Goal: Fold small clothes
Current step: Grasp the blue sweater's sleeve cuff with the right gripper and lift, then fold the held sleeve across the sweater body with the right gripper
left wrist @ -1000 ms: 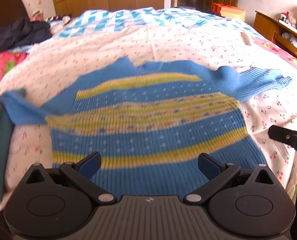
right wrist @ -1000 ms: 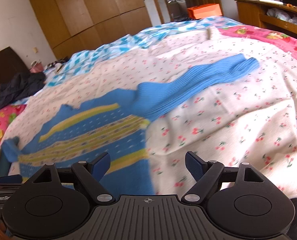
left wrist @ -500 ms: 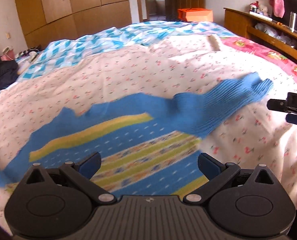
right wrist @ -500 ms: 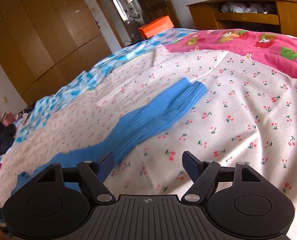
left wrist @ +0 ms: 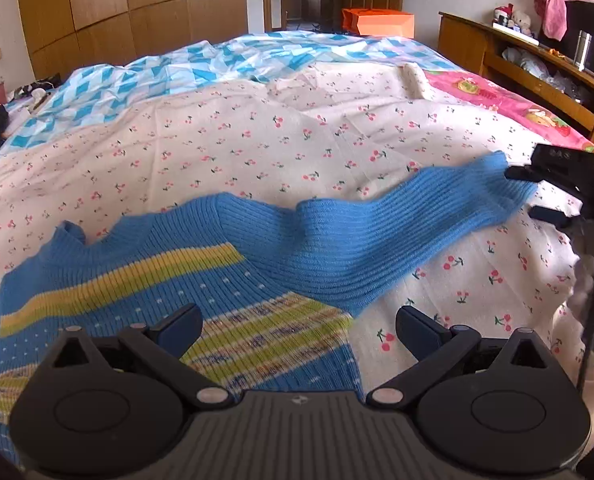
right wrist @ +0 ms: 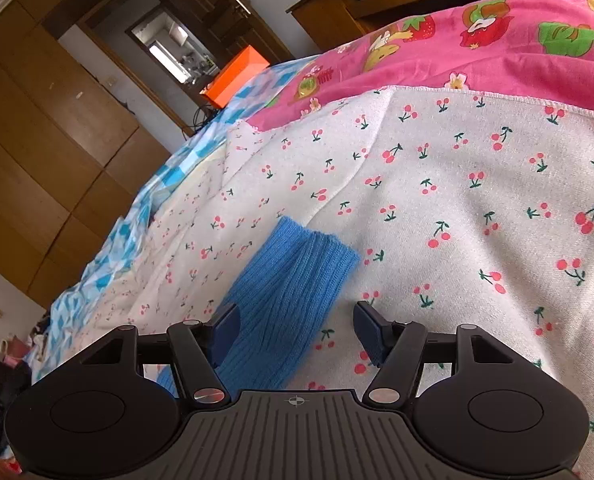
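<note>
A small blue knit sweater with yellow stripes lies flat on the cherry-print sheet. Its right sleeve stretches out toward the right. In the left wrist view my left gripper hovers open over the sweater's right shoulder, nothing between its fingers. My right gripper shows there at the sleeve's cuff. In the right wrist view the right gripper straddles the sleeve's cuff end; its jaws are closing, and the pads stand apart from the knit.
A blue-and-white checked cover lies at the bed's far side and a pink cartoon blanket along its right. A wooden shelf unit stands right of the bed, wardrobes behind, an orange box near the door.
Both views swung to the right along the sweater, from its body to the right sleeve. The right gripper rolled, came down over the cuff, and its jaws narrowed.
</note>
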A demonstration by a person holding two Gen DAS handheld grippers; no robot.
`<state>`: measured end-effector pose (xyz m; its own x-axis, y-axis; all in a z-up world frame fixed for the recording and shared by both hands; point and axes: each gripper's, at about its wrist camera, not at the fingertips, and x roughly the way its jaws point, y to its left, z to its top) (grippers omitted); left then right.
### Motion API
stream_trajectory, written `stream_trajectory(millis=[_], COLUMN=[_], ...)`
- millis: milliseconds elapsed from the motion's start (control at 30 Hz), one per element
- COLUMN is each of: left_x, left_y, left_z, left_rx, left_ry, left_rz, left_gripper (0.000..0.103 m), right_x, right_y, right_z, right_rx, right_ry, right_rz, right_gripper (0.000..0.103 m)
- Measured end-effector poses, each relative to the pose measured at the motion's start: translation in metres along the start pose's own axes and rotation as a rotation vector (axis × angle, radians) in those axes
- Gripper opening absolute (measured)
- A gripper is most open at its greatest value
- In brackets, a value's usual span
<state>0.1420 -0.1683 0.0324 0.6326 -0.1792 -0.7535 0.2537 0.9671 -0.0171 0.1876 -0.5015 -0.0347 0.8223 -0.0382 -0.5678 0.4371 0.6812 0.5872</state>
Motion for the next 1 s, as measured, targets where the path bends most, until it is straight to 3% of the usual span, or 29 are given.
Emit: stream_trajectory(millis=[67,133,200,400,600,833,1000], left_x=[0.000,-0.002,-0.006,-0.026,-0.049,-0.083,-0.104], left_y=[0.001,0.003,0.008,0.037,0.089,0.156,0.179], left_z=[-0.004,-0.007,-0.011,-0.027,-0.049,-0.079,-0.101], left_rx=[0.000,0.000,-0.005,-0.027,-0.097,-0.178,-0.168], left_ry=[0.011,0.015,0.015,-0.001,-0.010,-0.074,-0.129], left_rz=[-0.004,-0.006,-0.010,0.014,0.074,0.157,0.213], left_gripper=[0.103,0.103,0.103,0.103,0.103,0.103,0.103], right_x=[0.005,0.009,0.008,-0.023,-0.056,-0.073,-0.063], right_y=[0.004,0.008,0.010,0.040,0.134,0.252,0.302], right_z=[0.001,0.001,0.001,-0.002,-0.031,-0.117,-0.194], right_rx=[-0.008,-0.019,-0.017,-0.064,-0.218,-0.408,-0.588], right_ry=[-0.001,0.021,0.037,0.022,0.079,0.256,0.351], right_rz=[0.003,0.008,0.006,0.111,0.319,0.508,0.520], right_gripper=[0.045,0.017,0.011,0.009,0.009,0.009,0.009])
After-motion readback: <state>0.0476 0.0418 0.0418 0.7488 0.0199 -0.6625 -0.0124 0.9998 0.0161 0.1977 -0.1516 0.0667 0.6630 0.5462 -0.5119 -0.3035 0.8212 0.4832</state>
